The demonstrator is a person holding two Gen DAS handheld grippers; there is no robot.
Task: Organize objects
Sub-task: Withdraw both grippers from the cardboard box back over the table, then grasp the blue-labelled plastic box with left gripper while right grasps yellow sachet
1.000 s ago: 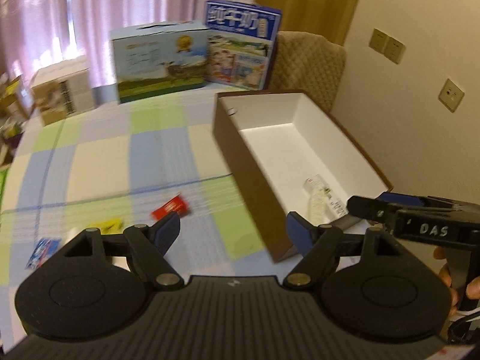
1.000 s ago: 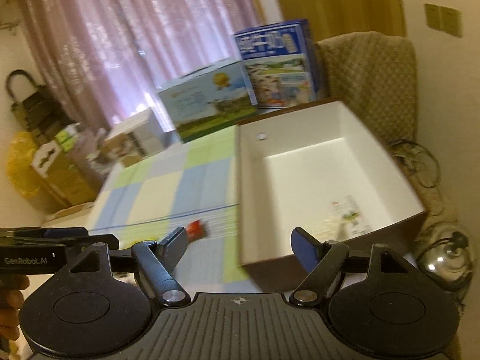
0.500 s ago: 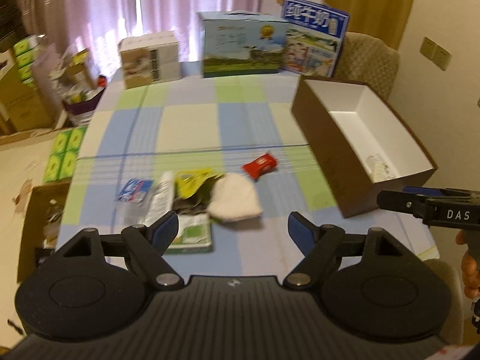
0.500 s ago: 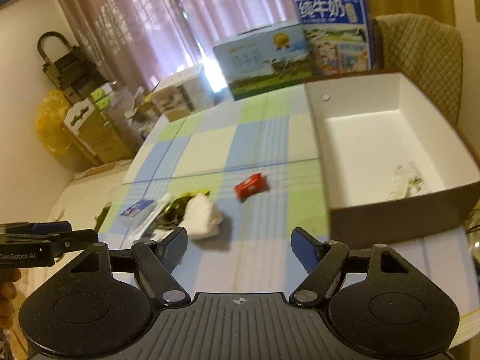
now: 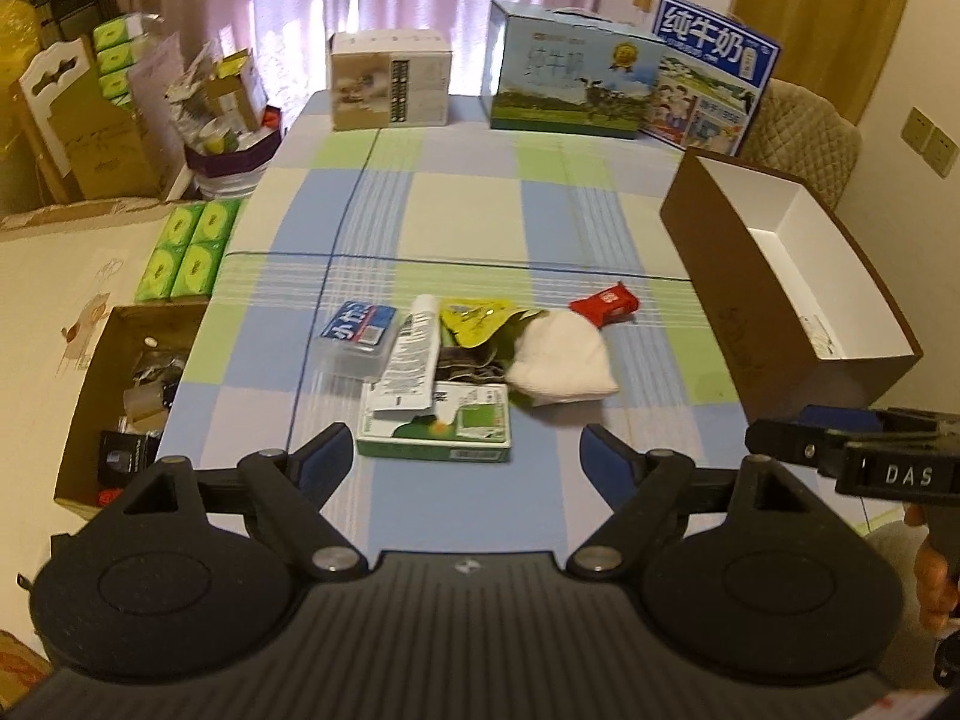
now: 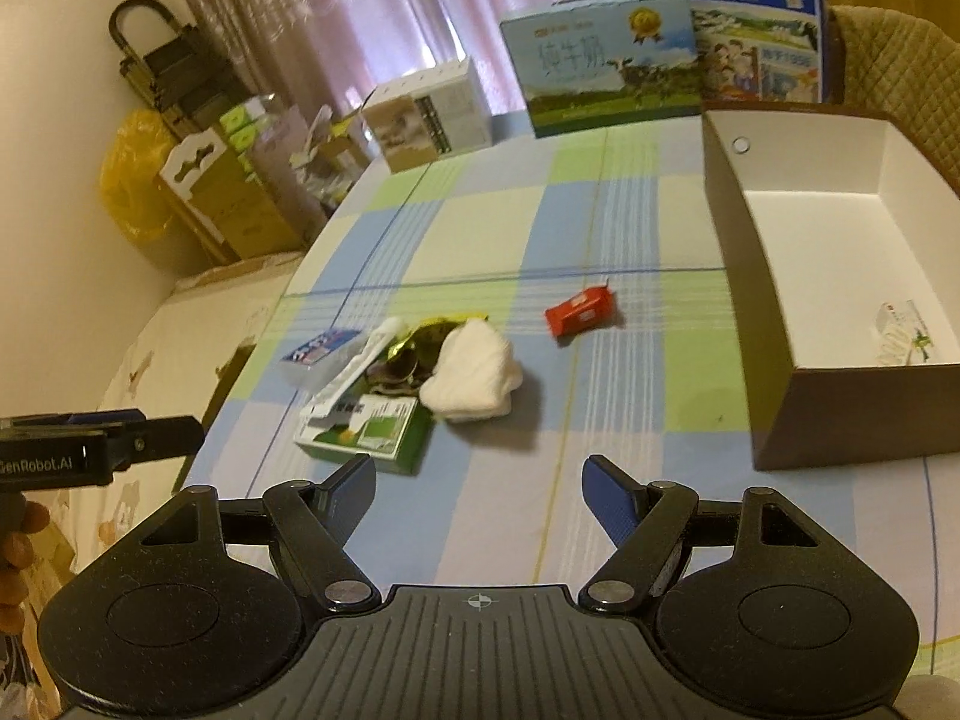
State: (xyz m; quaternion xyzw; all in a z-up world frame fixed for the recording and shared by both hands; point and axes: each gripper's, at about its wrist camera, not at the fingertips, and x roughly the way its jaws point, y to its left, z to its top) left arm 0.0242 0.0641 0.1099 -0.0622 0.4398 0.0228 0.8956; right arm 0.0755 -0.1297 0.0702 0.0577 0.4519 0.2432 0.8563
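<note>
A pile of small items lies on the checked tablecloth: a green and white box (image 5: 441, 429) (image 6: 366, 433), a white tube (image 5: 411, 354), a clear blue-labelled case (image 5: 355, 337) (image 6: 321, 354), a yellow-green packet (image 5: 474, 318), a white cloth (image 5: 561, 360) (image 6: 474, 372) and a red packet (image 5: 605, 303) (image 6: 579, 313). A brown box with a white inside (image 5: 744, 300) (image 6: 744, 252) stands at the right and holds one small packet (image 6: 900, 333). My left gripper (image 5: 462, 459) is open and empty just short of the pile. My right gripper (image 6: 480, 483) is open and empty above the near table.
Milk cartons (image 5: 564, 69) (image 6: 600, 63) and a small carton (image 5: 390, 81) stand along the far table edge. A padded chair (image 5: 804, 126) is behind the brown box. Cardboard boxes and green packs (image 5: 186, 246) crowd the floor at the left.
Both grippers have pulled back and up from the brown box and turned left. The pile of items has come into view in front of them. Both stay open.
</note>
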